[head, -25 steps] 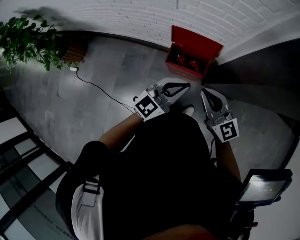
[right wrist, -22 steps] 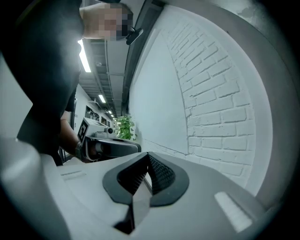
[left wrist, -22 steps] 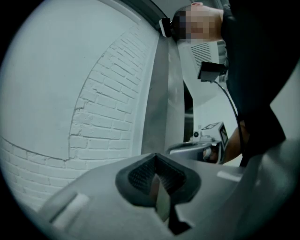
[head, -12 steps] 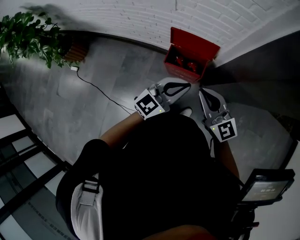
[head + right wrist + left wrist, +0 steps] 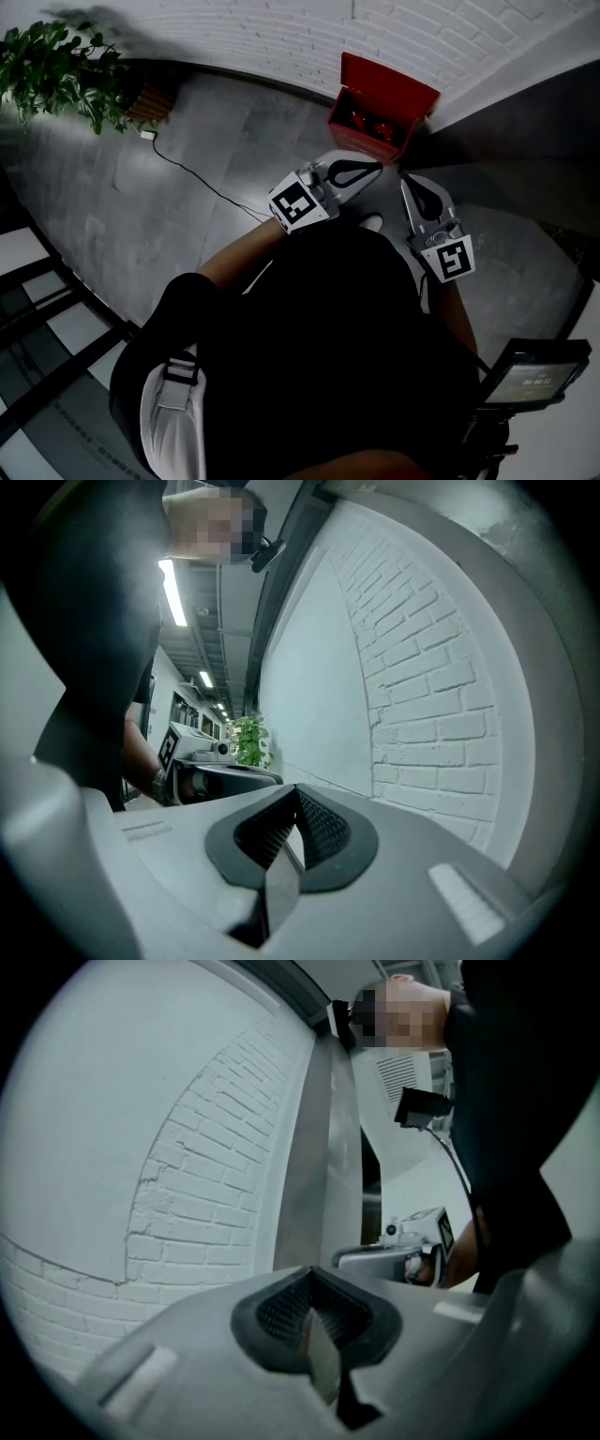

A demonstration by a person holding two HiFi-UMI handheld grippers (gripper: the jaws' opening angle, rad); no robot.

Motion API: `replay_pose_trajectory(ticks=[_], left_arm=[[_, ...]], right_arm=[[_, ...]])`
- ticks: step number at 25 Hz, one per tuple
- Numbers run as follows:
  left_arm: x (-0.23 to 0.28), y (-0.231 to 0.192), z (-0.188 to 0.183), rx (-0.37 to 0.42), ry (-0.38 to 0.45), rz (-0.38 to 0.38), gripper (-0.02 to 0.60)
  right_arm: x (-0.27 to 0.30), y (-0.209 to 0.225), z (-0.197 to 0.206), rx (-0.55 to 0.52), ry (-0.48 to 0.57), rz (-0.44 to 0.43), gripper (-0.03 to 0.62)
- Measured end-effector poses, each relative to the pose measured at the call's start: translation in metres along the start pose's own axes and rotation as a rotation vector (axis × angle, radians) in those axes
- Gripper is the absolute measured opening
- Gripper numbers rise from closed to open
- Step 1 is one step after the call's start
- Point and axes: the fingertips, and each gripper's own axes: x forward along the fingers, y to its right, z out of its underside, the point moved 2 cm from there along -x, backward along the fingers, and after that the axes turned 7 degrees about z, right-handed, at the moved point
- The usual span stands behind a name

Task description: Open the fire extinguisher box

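Observation:
The red fire extinguisher box [image 5: 386, 86] stands on the floor against the white brick wall, its lid raised, with red extinguishers [image 5: 367, 127] showing inside. My left gripper [image 5: 373, 170] hangs in the air short of the box, pointing toward it, jaws shut on nothing. To its right, my right gripper [image 5: 408, 180] is also shut and empty, about the same distance from the box. In the left gripper view the left gripper [image 5: 312, 1271] faces the brick wall, and the right gripper [image 5: 398, 1252] shows beyond it. The right gripper [image 5: 295, 789] view does not show the box.
A potted plant [image 5: 56, 70] stands at the far left by the wall, and a thin cable [image 5: 197, 178] runs from it across the grey floor. A dark panel [image 5: 525, 131] meets the wall right of the box. A small screen [image 5: 532, 370] sits at lower right.
The right gripper has edged slightly toward the box. Both sets of jaws stay shut and the box lid stays raised.

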Motion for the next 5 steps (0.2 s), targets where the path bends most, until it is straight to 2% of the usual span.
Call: replay_pose_trajectory(ticks=[5], left_arm=[[0.0009,-0.0008,0.0024,0.023,0.005,-0.002,0.000]], right_arm=[[-0.0005,-0.0015,0.0012,0.002,0.001,0.000,0.008]])
